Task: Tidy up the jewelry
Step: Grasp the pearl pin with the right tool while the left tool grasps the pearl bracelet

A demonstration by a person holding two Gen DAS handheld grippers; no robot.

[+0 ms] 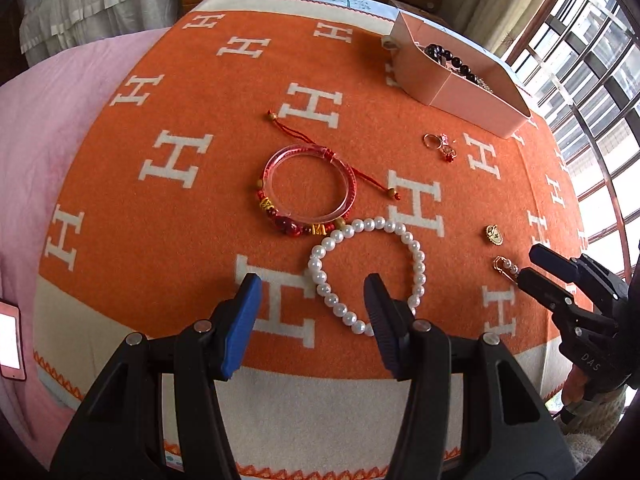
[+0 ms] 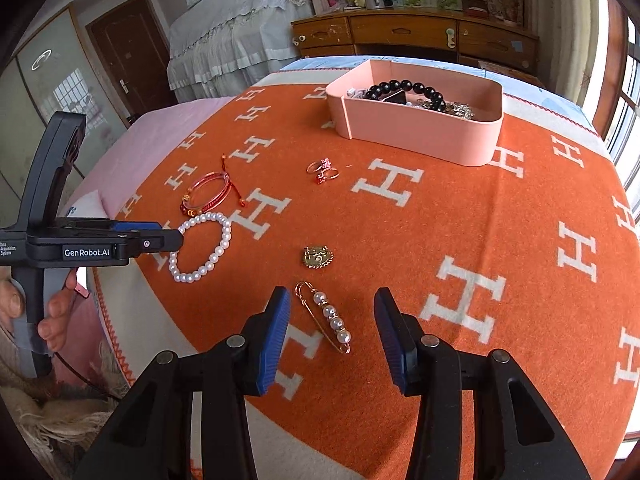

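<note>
A white pearl bracelet [image 1: 370, 272] lies on the orange blanket between the fingertips of my open left gripper [image 1: 314, 300]; it also shows in the right wrist view [image 2: 202, 246]. A pink bangle with a red beaded cord bracelet [image 1: 308, 184] lies just beyond it. My open right gripper [image 2: 330, 320] hovers over a gold pin with pearls [image 2: 326, 316]. A gold brooch [image 2: 317, 257] and two small rings [image 2: 322, 171] lie further out. A pink box [image 2: 420, 120] holds a black bead bracelet [image 2: 408, 88].
The orange blanket with white H letters [image 2: 460, 220] covers a bed. A wooden dresser [image 2: 416, 36] stands behind it. Windows are on the right. A phone [image 1: 10, 340] lies on the pink sheet at the left.
</note>
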